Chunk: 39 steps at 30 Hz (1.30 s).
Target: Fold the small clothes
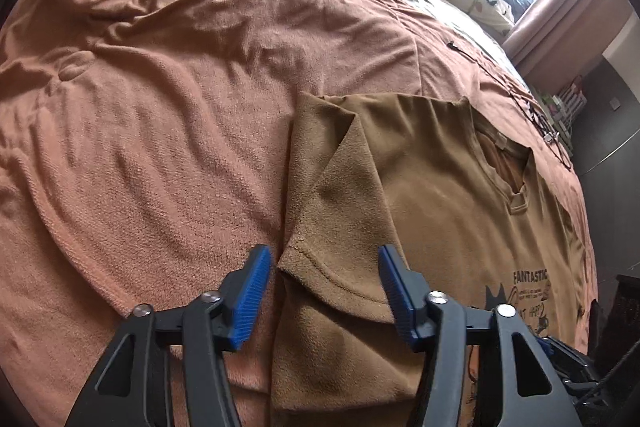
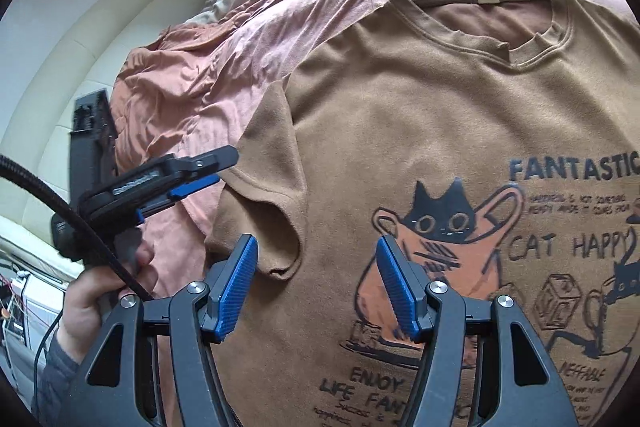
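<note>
The left gripper [image 1: 324, 283], jaws apart, hovers over the folded sleeve [image 1: 340, 211] of a brown T-shirt [image 1: 460, 187]. The right gripper [image 2: 316, 275], jaws also apart and empty, hangs above the shirt's cat print [image 2: 440, 227]. The shirt lies face up on an orange blanket [image 1: 160, 107], its length running away from the grippers, collar [image 2: 488, 23] at the far end.

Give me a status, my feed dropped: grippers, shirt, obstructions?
Left gripper open over the sleeve, jaws wide. Right gripper open above the brown T-shirt, print up, unfolded. Black cable lies on blanket beyond collar.
</note>
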Available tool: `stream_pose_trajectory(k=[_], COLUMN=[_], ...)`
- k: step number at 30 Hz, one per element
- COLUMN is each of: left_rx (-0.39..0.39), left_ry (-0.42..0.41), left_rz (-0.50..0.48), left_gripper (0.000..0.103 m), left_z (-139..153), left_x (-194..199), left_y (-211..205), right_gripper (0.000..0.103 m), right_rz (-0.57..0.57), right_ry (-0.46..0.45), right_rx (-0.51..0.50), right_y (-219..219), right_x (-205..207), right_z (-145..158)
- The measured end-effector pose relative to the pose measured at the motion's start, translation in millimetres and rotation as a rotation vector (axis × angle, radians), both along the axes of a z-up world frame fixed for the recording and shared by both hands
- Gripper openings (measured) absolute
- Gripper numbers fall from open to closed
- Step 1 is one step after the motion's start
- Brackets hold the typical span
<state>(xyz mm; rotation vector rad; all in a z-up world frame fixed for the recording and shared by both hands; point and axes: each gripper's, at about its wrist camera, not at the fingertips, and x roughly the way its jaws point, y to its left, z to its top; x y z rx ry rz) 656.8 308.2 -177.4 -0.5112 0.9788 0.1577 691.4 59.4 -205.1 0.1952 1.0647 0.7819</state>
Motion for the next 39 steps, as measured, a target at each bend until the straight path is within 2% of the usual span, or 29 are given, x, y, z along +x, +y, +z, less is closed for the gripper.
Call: stream_pose_trajectory(k=[1,2,6,11,14,22,34,36,38,39], left_rx=[0.001,0.003,0.058,0.104,0.098,0.060,0.038,0.040,0.023,0.033], left_ry=[0.007,0.015,-0.016,-0.036,-0.053,-0.086,-0.103,-0.083,-0.093,-0.106], left_rz=[-0.003,-0.007,-0.004,-0.042,-0.072,-0.160,-0.274,-0.270,-0.255,-0.237], left_gripper=[0.024,0.013,0.012,0.007,0.005,0.004,0.005,0.013,0.036,0.040], left_z=[-2.5,-2.8,14.2,40.1,51.7,68.7,62.1,62.7,67.0,71.5], left_x=[2.0,3.5,1.7,6.8,14.3,39.3,73.3,74.1,70.0,65.7], left_y=[-0.5,-0.8,-5.4,-19.2,-32.0,-79.4,-135.7,-132.4,-120.3,-112.1], right_gripper=[0.060,0.060,0.060,0.060,0.060,0.060,0.060,0.060,0.060,0.060], right_rz=[-0.001,-0.005,-0.035,-0.045,-0.041,-0.074,-0.116,-0.118,-0.122,-0.123], right_ry=[-0.006,-0.012,-0.021,-0.017,-0.021,-0.035,-0.001,0.002,0.014,0.025], right_rx=[-0.002,-0.006,-0.006,0.014,0.023,0.031,0.040,0.042,0.045,0.055], right_y=[-4.2,-8.8,-26.0,-36.9,-42.6,-72.5,-106.0,-106.4,-105.1,-103.9], right_x=[-0.4,0.2,1.0,-4.3,-7.3,-1.7,9.8,10.2,11.3,12.3], right_z=[2.7,4.3,11.8,17.2,21.3,27.9,22.2,20.4,18.4,17.2])
